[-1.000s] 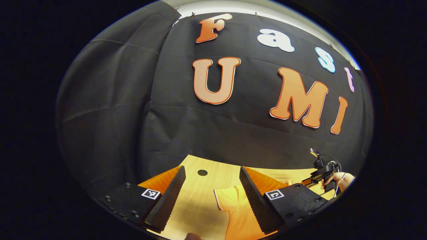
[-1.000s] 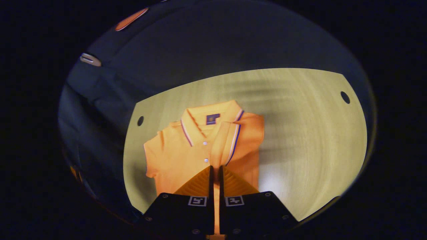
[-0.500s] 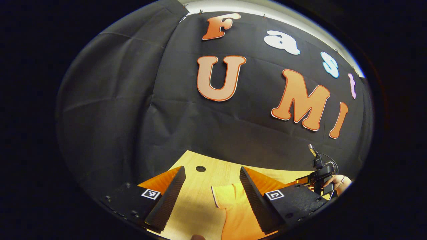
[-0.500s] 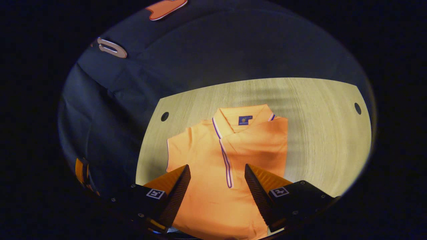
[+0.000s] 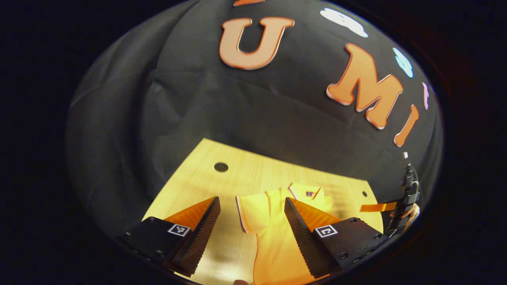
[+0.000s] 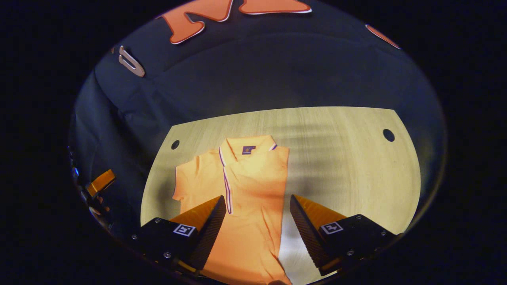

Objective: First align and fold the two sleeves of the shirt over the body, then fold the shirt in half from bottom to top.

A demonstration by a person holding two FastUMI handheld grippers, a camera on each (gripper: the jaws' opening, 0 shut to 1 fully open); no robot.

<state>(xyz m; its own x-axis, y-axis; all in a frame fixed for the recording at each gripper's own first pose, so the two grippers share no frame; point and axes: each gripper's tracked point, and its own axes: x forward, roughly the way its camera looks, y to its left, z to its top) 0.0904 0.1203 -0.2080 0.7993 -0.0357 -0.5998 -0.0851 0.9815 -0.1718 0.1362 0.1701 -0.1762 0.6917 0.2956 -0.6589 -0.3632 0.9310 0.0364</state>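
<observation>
An orange polo shirt [image 6: 253, 178] lies flat on the wooden table [image 6: 348, 166], collar [image 6: 245, 146] toward the far edge. One sleeve is folded over the body, its striped cuff [image 6: 226, 190] running down the chest. The other sleeve [image 6: 190, 182] still spreads out sideways. My right gripper [image 6: 257, 198] hovers open above the shirt's lower body, holding nothing. My left gripper [image 5: 251, 200] is open too, above the spread sleeve [image 5: 251, 213] and the shirt [image 5: 277, 245]. Each gripper appears at the other view's edge: the right gripper [image 5: 404, 202] and the left gripper [image 6: 99, 182].
The table [image 5: 198, 178] has round holes near its far corners [image 6: 175, 144] [image 6: 388, 135] [image 5: 220, 167]. Black cloth walls close the booth right behind the far edge. Bare wood lies to the right of the shirt in the right gripper view.
My right gripper, shut on the sleeve a second ago, laid it over the body, opened and drew back. My left gripper tilted down and neared the shirt, staying open.
</observation>
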